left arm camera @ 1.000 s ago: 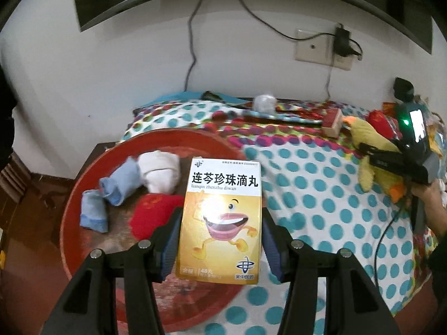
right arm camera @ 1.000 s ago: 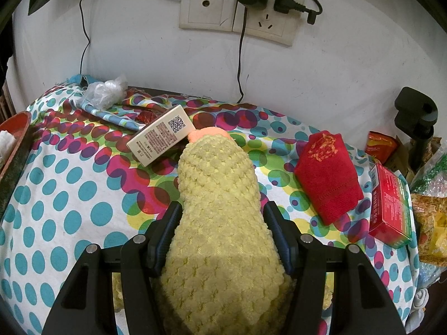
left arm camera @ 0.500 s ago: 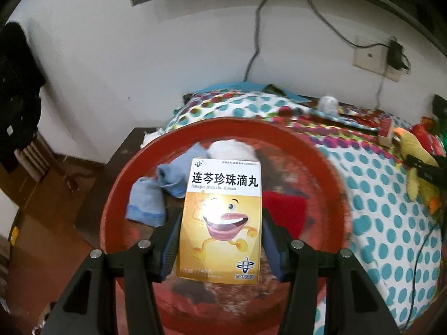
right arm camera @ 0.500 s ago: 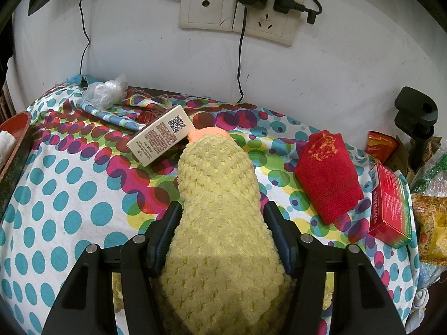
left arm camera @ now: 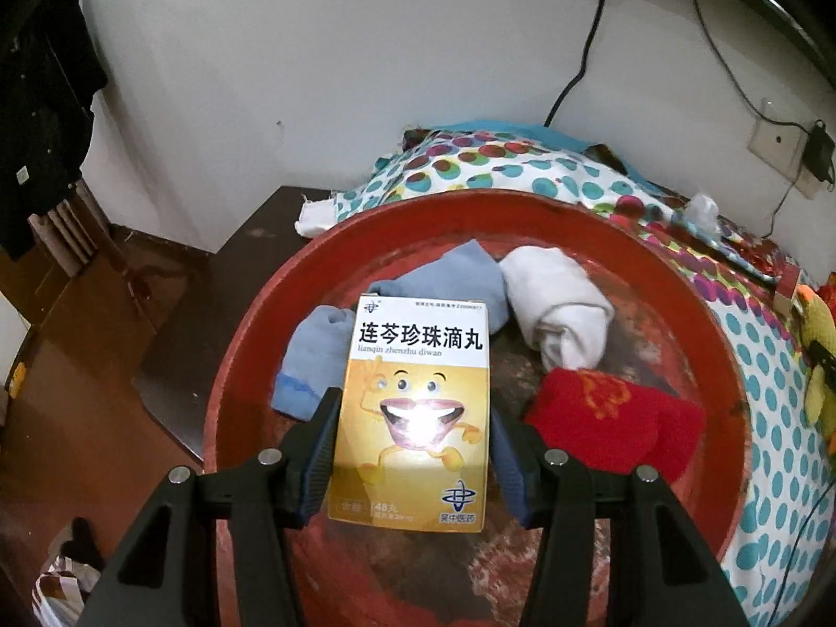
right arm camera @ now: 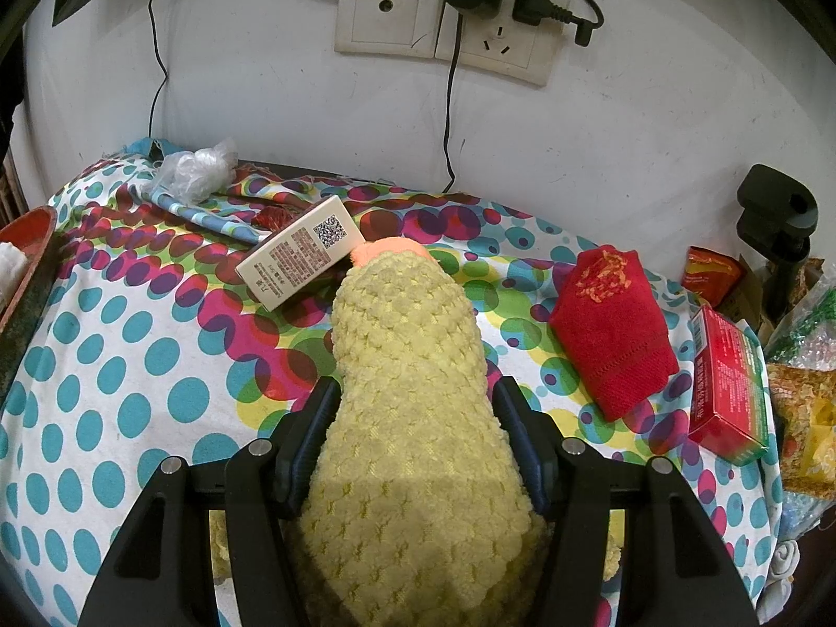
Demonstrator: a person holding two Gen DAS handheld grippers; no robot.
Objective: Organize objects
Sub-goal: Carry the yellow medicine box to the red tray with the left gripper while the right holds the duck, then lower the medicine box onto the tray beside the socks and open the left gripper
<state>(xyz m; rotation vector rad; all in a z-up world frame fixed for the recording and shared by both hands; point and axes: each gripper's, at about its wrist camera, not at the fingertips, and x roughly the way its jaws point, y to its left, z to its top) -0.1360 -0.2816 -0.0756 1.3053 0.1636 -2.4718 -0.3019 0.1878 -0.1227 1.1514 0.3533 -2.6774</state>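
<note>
Left wrist: left gripper (left arm camera: 413, 449) jaws clamped on medicine box (left arm camera: 415, 407) above red tray (left arm camera: 710, 345); next lower, release. Right gripper (right arm camera: 410, 439) jaws clamped on plush duck (right arm camera: 413, 418).

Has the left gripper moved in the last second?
Yes. The left gripper, shut on the yellow box, has swung left off the dotted cloth: the red tray that sat to its left now lies straight ahead, beneath the box.
</note>
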